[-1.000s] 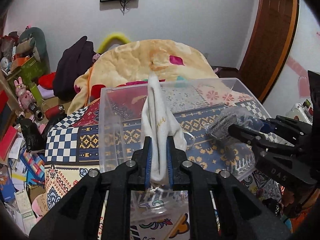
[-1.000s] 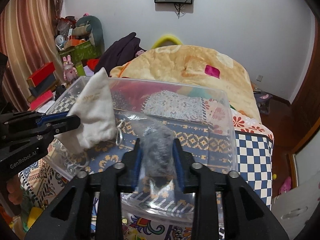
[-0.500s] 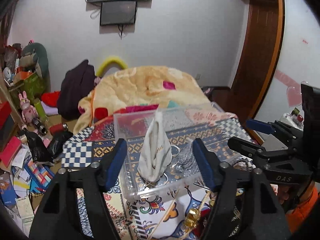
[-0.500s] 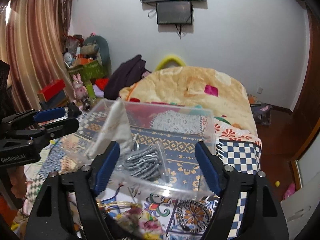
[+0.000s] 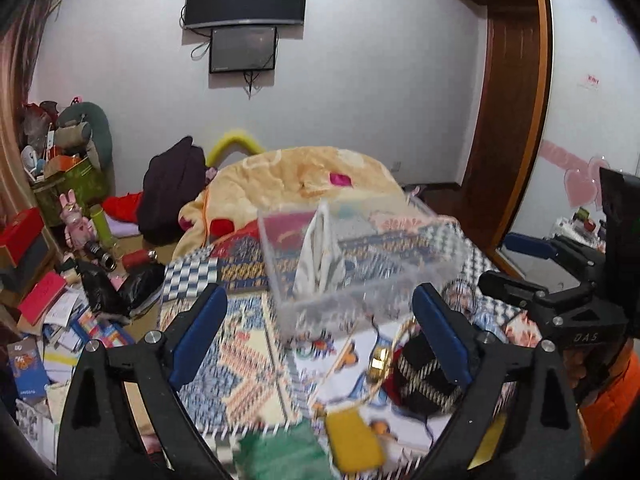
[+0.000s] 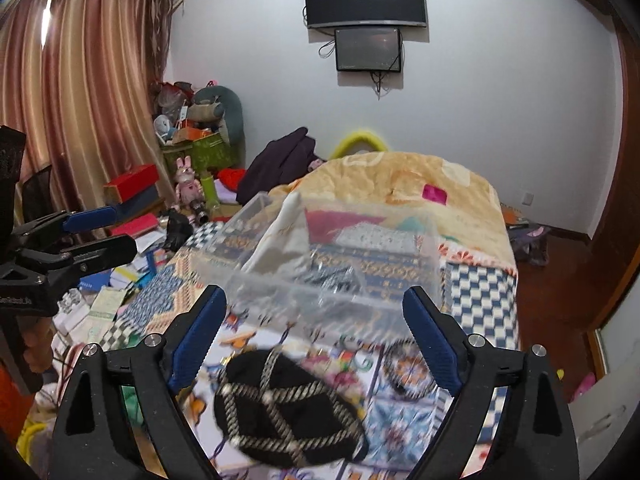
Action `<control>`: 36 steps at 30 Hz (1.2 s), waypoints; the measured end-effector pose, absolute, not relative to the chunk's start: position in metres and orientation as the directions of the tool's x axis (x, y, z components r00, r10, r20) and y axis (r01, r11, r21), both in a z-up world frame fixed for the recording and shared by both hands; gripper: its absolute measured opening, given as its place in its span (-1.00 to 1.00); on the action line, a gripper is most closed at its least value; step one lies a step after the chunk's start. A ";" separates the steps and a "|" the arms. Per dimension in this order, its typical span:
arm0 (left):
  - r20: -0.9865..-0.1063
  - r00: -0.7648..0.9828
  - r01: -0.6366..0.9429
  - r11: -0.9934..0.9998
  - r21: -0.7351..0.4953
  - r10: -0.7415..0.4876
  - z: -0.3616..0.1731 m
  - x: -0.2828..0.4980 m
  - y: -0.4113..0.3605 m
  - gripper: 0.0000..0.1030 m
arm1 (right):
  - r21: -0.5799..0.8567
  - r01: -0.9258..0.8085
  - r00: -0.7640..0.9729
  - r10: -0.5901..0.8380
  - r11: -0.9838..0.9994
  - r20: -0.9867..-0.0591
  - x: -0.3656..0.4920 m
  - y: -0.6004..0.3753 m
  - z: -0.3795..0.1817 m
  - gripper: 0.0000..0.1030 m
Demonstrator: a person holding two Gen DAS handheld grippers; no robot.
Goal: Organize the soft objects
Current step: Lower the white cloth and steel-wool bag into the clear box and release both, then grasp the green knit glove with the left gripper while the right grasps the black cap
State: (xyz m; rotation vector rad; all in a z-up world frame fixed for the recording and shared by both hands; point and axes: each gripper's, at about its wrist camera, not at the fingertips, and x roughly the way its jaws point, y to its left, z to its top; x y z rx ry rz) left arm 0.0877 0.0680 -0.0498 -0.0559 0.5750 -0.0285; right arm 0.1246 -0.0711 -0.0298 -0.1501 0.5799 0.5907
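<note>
A clear plastic bin (image 5: pixel 360 304) (image 6: pixel 320 304) stands on the patterned bed cover. A white cloth (image 5: pixel 318 256) (image 6: pixel 280 240) stands upright inside it at the left, and a grey striped item in a clear bag (image 6: pixel 334 278) lies beside it. My left gripper (image 5: pixel 320 340) is open and empty, pulled back from the bin. My right gripper (image 6: pixel 316 340) is open and empty, above a black cloth with striped cord (image 6: pixel 280 404), which also shows in the left wrist view (image 5: pixel 424 380). A yellow item (image 5: pixel 352 436) and a green cloth (image 5: pixel 280 456) lie near the front edge.
A beige blanket (image 5: pixel 304 176) is heaped behind the bin. A dark garment (image 5: pixel 172 192) lies at the bed's head. Boxes, books and toys (image 5: pixel 60 280) crowd the floor at the left. A wooden door (image 5: pixel 508 120) is at the right.
Both grippers opened, letting go of the white cloth and the grey bagged item inside the bin, then pulled back and up. More of the bed's front now shows.
</note>
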 end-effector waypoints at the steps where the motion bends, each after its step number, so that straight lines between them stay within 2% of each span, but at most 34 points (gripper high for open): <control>1: -0.554 0.831 0.010 0.998 -0.059 -0.041 -0.055 0.082 0.069 0.84 | 0.031 -0.568 0.669 0.484 0.822 -0.564 0.120 -0.071 -0.034 0.72; 13: -0.707 0.707 -0.076 0.992 -0.103 -0.020 -0.128 0.045 0.085 0.84 | 0.087 -0.562 0.575 0.464 0.823 -0.674 0.105 -0.069 -0.085 0.72; 20: -0.752 0.658 -0.130 0.980 -0.149 -0.027 -0.157 0.034 0.097 0.83 | 0.106 -0.540 0.533 0.436 0.835 -0.725 0.111 -0.065 -0.109 0.72; 24: -0.773 0.632 -0.128 0.976 -0.176 -0.056 -0.171 0.035 0.097 0.47 | 0.088 -0.541 0.532 0.421 0.837 -0.735 0.110 -0.063 -0.116 0.73; 26: -0.780 0.623 -0.133 0.973 -0.187 -0.065 -0.177 0.036 0.097 0.40 | 0.068 -0.543 0.536 0.407 0.837 -0.740 0.109 -0.061 -0.118 0.72; 29: -0.770 0.635 -0.131 0.973 -0.188 -0.064 -0.178 0.036 0.097 0.23 | 0.037 -0.539 0.553 0.387 0.842 -0.738 0.109 -0.060 -0.120 0.44; 31: -0.764 0.640 -0.121 0.971 -0.207 -0.083 -0.177 0.036 0.097 0.04 | 0.027 -0.535 0.560 0.378 0.844 -0.738 0.111 -0.062 -0.120 0.18; 32: -0.762 0.641 -0.115 0.971 -0.211 -0.090 -0.177 0.037 0.096 -0.01 | 0.031 -0.532 0.560 0.379 0.846 -0.737 0.112 -0.064 -0.120 0.13; 34: -0.757 0.648 -0.108 0.973 -0.206 -0.088 -0.174 0.038 0.095 -0.16 | 0.042 -0.526 0.561 0.384 0.849 -0.734 0.114 -0.067 -0.118 -0.12; 36: -0.750 0.655 -0.102 0.974 -0.203 -0.087 -0.170 0.039 0.094 -0.26 | 0.052 -0.523 0.561 0.389 0.851 -0.731 0.114 -0.069 -0.115 -0.29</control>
